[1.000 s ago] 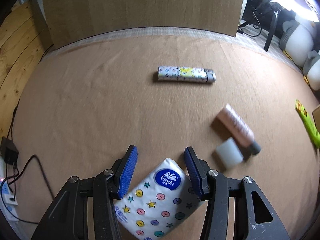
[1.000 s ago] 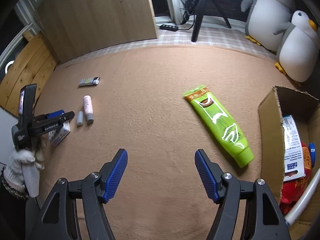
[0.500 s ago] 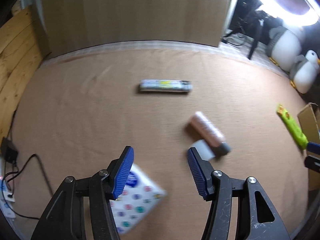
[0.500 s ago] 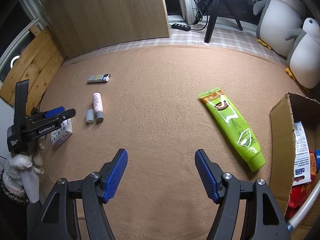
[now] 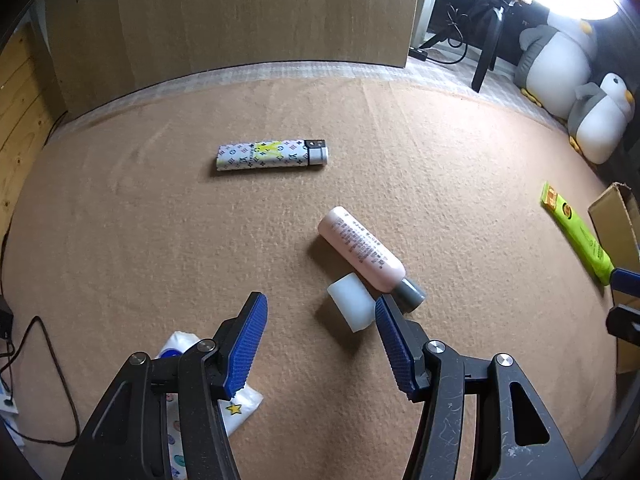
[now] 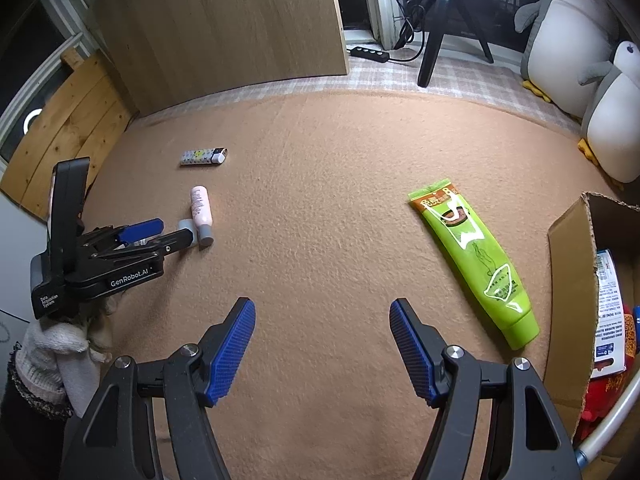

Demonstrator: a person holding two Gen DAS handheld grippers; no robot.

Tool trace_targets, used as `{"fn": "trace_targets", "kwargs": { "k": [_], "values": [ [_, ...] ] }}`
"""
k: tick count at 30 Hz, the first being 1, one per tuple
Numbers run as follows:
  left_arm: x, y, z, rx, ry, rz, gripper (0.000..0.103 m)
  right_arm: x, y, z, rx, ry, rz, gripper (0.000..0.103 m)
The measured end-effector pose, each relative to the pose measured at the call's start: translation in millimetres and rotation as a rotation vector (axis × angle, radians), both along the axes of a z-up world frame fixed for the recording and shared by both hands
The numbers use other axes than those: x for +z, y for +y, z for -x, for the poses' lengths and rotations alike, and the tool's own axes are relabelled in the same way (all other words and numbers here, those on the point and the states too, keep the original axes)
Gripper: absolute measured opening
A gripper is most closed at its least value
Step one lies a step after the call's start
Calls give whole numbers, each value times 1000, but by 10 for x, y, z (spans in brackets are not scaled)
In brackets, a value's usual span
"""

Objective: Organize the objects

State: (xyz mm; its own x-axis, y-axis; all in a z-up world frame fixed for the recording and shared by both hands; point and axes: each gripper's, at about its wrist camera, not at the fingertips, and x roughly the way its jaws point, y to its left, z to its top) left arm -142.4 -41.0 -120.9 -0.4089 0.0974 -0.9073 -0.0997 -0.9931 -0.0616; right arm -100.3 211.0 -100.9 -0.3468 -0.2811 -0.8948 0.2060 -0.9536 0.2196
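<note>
Item: left gripper (image 5: 320, 340), jaws standing apart with nothing between them after opening wider, tissue pack (image 5: 240, 404) lying beneath its left finger. Item: white cap (image 5: 350, 307) touching the pink bottle (image 5: 360, 250). Advising: centring over one piece only. Item: right gripper (image 6: 322, 344), hanging wide, empty.

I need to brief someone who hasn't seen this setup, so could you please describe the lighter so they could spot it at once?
On the tan felt mat, look toward the far edge by the wooden board. The lighter lies flat there, alone, beyond the pink bottle. Only it has a white patterned body and silver cap.
</note>
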Motion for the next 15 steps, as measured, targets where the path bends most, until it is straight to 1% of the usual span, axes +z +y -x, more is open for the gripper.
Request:
{"fn": "trace_targets", "kwargs": {
  "k": [3,6,8,10,12,15],
  "values": [
    [8,31,-3,-11,4,-28,60,-18,-42,41,9,-3,-2,66],
    [-20,51,21,1,9,15,58,-35,-88,87,17,-7,-4,66],
    [-52,25,40,6,-7,14,48,-34,-134,115,26,-6,-7,66],
    [-69,-1,44,4,-4,20,45,-26,-184,144,38,-3,-9,66],
    [-64,-41,49,11,-1,9,40,-15,-238,178,49,2,-11,66],
    [-55,-70,77,15,1,-10,31,-17,-345,256,71,6,-13,66]
  ]
}}
